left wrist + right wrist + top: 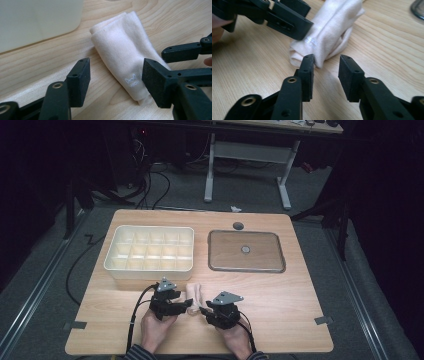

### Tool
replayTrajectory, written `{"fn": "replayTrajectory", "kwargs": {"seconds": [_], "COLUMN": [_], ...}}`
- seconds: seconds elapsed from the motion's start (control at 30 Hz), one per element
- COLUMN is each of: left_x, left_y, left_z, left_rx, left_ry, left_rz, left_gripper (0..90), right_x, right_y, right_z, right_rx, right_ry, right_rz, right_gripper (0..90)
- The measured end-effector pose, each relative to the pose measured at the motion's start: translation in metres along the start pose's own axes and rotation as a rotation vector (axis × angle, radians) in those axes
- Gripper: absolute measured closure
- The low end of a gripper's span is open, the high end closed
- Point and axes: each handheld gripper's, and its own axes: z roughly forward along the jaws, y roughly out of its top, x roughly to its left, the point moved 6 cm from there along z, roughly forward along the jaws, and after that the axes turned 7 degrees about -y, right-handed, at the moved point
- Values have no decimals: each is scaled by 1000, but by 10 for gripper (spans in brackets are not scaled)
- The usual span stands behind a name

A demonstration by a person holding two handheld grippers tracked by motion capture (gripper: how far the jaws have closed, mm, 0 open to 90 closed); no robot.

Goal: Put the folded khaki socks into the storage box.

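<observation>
**Two claws at a rolled cloth**

From above, both hands rest low on the bench [280, 320], the left claw [186, 306] and right claw [204, 310] meeting at the rolled cloth [195, 292] near the front edge.

Left claw's camera: jaws apart, straddling the cloth's [122, 50] near end.

Right claw's camera: jaws apart, empty, just short of the cloth [332, 32].

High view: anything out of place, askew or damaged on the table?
Nothing stands out. The divided white organiser box and the metal tray sit square on the table. The rolled cream cloth lies intact between the open left gripper and open right gripper.
</observation>
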Motion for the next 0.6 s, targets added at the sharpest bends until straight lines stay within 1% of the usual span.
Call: {"fn": "replayTrajectory", "kwargs": {"seconds": [0.07,0.17,0.33,0.43,0.5,0.6], "left_x": [1,4,5,6,7,8], "left_y": [2,5,16,21,24,27], "left_z": [-2,-4,-7,-5,-4,-1], "left_rx": [-13,-5,-18,-14,-11,-5], "left_ry": [-9,-14,-32,-29,-34,-30], "left_rz": [-9,-24,-41,-41,-48,-46], "left_gripper": [376,349,329,325,326,329], "right_x": [-3,-7,-17,-27,-35,-48], "right_y": [-2,-5,-10,-12,-15,-19], "right_z": [-3,-8,-17,-22,-24,-26], "right_rx": [0,-7,-22,-31,-32,-28], "right_ry": [-9,-22,-39,-63,-80,-113], "right_rz": [3,5,19,38,59,85], "right_gripper": [606,592,575,568,561,551]}}
